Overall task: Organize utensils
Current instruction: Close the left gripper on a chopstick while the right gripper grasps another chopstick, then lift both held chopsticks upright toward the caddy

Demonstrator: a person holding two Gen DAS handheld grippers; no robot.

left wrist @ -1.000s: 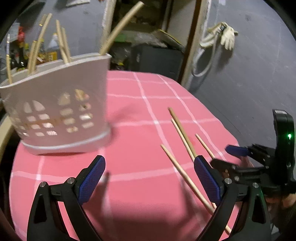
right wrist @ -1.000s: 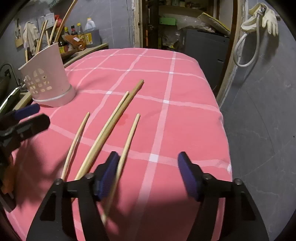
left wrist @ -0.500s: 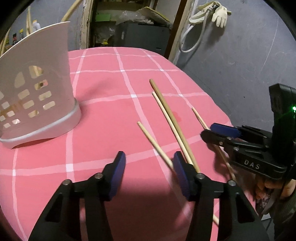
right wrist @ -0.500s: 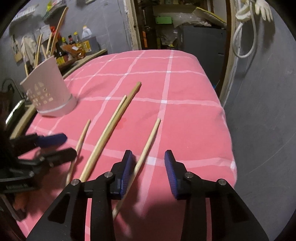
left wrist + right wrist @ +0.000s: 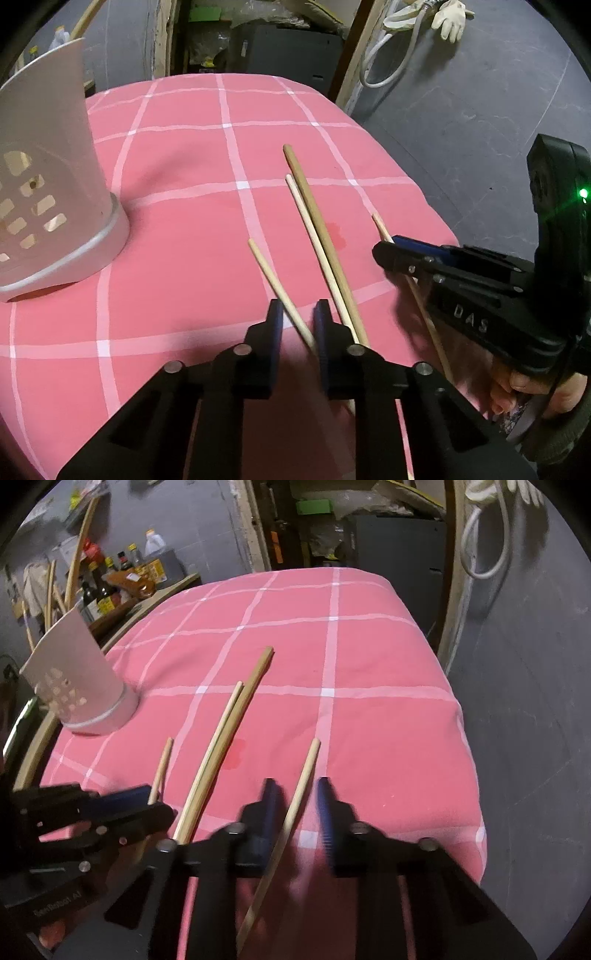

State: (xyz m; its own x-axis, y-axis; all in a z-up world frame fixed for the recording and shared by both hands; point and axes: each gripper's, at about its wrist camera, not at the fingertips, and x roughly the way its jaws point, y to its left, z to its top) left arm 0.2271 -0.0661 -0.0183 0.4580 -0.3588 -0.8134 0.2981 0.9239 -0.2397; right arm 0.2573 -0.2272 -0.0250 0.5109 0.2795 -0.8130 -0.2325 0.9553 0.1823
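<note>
On pink counter (image 5: 177, 229):
Left tool (image 5: 298, 325): closing around short chopstick (image 5: 275, 282)
Right tool (image 5: 297, 801): closing around chopstick at 3 o'clock (image 5: 299, 794)

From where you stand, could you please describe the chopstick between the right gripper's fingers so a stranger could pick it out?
On the pink checked tablecloth, four wooden sticks lie in a fan, away from the white utensil holder. The right gripper is closing around the chopstick farthest from the holder. It lies alone, thin and pale, unlike the touching pair beside it.
</note>
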